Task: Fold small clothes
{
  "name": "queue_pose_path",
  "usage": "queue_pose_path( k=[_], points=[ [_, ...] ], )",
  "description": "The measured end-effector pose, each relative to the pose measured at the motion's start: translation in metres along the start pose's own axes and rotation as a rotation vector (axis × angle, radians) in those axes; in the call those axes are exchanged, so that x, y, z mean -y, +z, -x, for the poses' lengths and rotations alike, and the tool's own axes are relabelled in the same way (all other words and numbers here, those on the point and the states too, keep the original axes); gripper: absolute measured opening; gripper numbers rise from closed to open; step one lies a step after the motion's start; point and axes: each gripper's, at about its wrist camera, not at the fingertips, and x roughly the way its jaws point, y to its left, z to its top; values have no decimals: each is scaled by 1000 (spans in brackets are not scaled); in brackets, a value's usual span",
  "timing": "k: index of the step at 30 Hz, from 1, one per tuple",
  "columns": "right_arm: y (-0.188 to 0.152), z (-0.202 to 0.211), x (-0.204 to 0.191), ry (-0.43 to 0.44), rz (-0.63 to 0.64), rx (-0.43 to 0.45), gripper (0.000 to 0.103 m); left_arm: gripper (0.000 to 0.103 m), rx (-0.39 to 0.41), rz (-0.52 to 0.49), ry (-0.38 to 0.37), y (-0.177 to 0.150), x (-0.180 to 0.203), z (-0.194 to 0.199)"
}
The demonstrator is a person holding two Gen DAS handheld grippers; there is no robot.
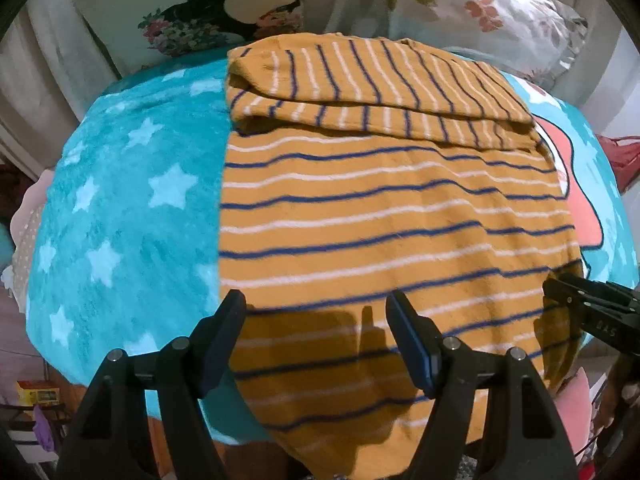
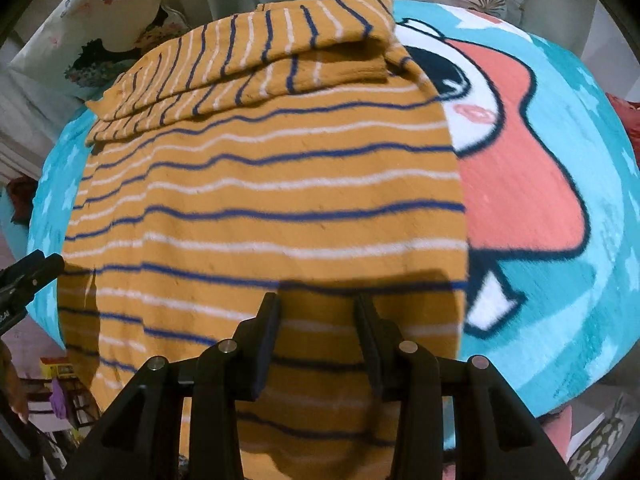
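A mustard shirt [image 1: 380, 216] with navy and white stripes lay spread on a teal blanket [image 1: 120, 208] printed with pale stars. Its sleeves [image 1: 360, 84] had been folded across the far end, their stripes running crosswise to those of the body. The near hem hung over the blanket's near edge.

The left gripper [image 1: 316, 336] hovered above the near left part of the shirt, its fingers [image 1: 224, 340] spread wide apart with nothing between them. One finger stood over the shirt's left edge, the other over the cloth itself. Whether they touched the fabric I could not tell.

The right gripper [image 2: 316, 340] hovered over the near right part of the shirt [image 2: 260, 200], its fingers [image 2: 266, 344] also apart, though with a narrower gap, and empty. Both stood over the cloth, just inside its right edge.

In the left wrist view the right gripper [image 1: 560, 288] reached in at the shirt's right edge; in the right wrist view the left gripper [image 2: 48, 264] showed at the shirt's left edge.

To the right of the shirt the blanket [image 2: 580, 128] showed a cartoon face [image 2: 520, 160] in coral, white and black. Floral pillows [image 1: 192, 12] stood beyond the blanket's far edge.
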Motion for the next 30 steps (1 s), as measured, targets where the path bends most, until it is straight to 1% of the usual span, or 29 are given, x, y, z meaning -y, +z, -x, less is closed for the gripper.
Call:
queue_pose_path(
  k=[8,15,21,23,25,30],
  points=[
    [-18,9,19,10,18,2,42,72,32,-15,23,-17,25,22],
    [-29,12,19,14,50,0,42,72,80,-30,42,-26,40,48],
    [-38,17,22,25,61,5,42,73,133,-43,36,-32,55,74],
    [-41,20,25,28,64,6,42,76,146,-47,29,-34,60,81],
    [-43,22,26,28,67,9,42,76,155,-51,25,-35,65,86],
    [-49,30,34,2,66,18,42,77,173,-56,15,-37,75,96]
  ],
)
